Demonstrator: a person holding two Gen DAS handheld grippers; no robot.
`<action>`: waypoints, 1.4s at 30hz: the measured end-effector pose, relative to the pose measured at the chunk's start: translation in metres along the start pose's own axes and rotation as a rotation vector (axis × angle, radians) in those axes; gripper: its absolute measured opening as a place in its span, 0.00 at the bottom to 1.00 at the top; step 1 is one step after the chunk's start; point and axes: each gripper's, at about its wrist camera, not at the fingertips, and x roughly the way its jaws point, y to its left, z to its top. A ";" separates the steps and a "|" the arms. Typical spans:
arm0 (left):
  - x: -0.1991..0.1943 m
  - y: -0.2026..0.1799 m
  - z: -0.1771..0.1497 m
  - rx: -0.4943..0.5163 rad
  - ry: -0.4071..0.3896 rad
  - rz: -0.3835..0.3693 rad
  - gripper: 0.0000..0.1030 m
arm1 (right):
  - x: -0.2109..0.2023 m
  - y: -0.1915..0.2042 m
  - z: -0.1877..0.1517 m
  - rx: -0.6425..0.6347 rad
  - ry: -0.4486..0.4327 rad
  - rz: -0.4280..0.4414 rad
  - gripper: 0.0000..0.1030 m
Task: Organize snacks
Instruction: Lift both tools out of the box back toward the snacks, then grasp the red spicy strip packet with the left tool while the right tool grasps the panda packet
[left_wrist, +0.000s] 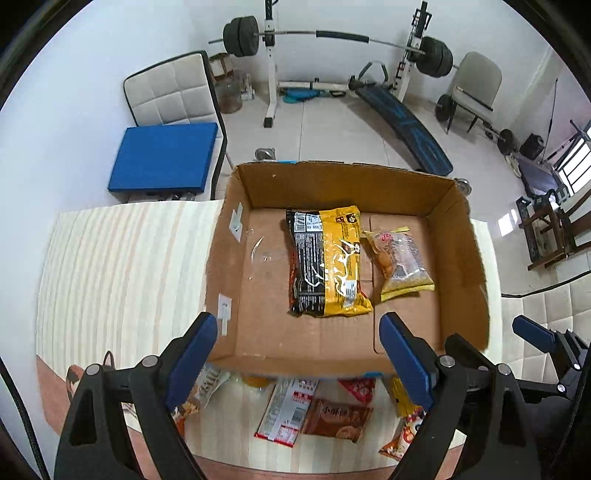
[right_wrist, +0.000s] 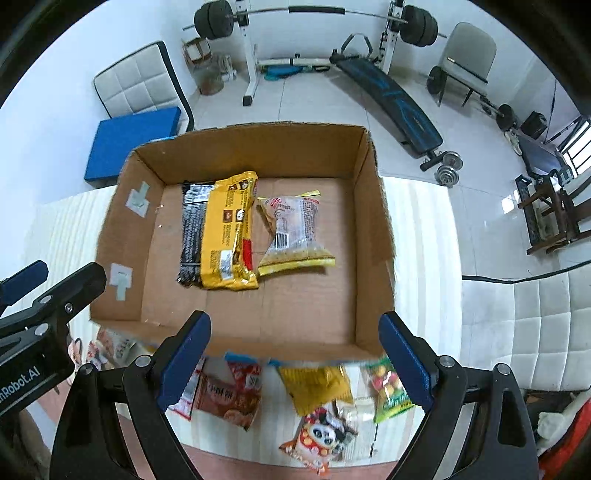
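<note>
An open cardboard box (left_wrist: 236, 254) (right_wrist: 373, 206) sits on the striped table. Inside lie a yellow and black noodle packet (left_wrist: 328, 262) (right_wrist: 221, 232) and, to its right, a clear bun packet with yellow ends (left_wrist: 402, 258) (right_wrist: 295, 230). Several loose snack packets lie on the table in front of the box, among them a brown packet (left_wrist: 338, 419) (right_wrist: 229, 400), a yellow packet (right_wrist: 314, 386), a panda packet (right_wrist: 321, 435) and a green candy bag (right_wrist: 388, 391). My left gripper (left_wrist: 299, 354) hangs open and empty above the box's near wall. My right gripper (right_wrist: 295, 350) is also open and empty there.
The striped cloth table (left_wrist: 122, 273) extends left of the box. White padded chairs (left_wrist: 173, 92) (right_wrist: 524, 328) stand at the left and right, with a blue cushion (left_wrist: 162, 158). A barbell rack (left_wrist: 325, 40) and sit-up bench (right_wrist: 388, 96) stand behind on the tiled floor.
</note>
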 end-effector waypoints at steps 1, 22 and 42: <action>-0.005 0.001 -0.004 -0.002 -0.008 -0.002 0.87 | -0.006 0.000 -0.006 0.003 -0.009 0.003 0.92; -0.014 0.020 -0.111 -0.029 0.026 -0.005 0.87 | -0.023 -0.025 -0.116 0.127 0.047 0.082 0.92; 0.173 0.022 -0.140 0.073 0.389 0.045 0.87 | 0.129 -0.076 -0.188 0.391 0.380 0.069 0.93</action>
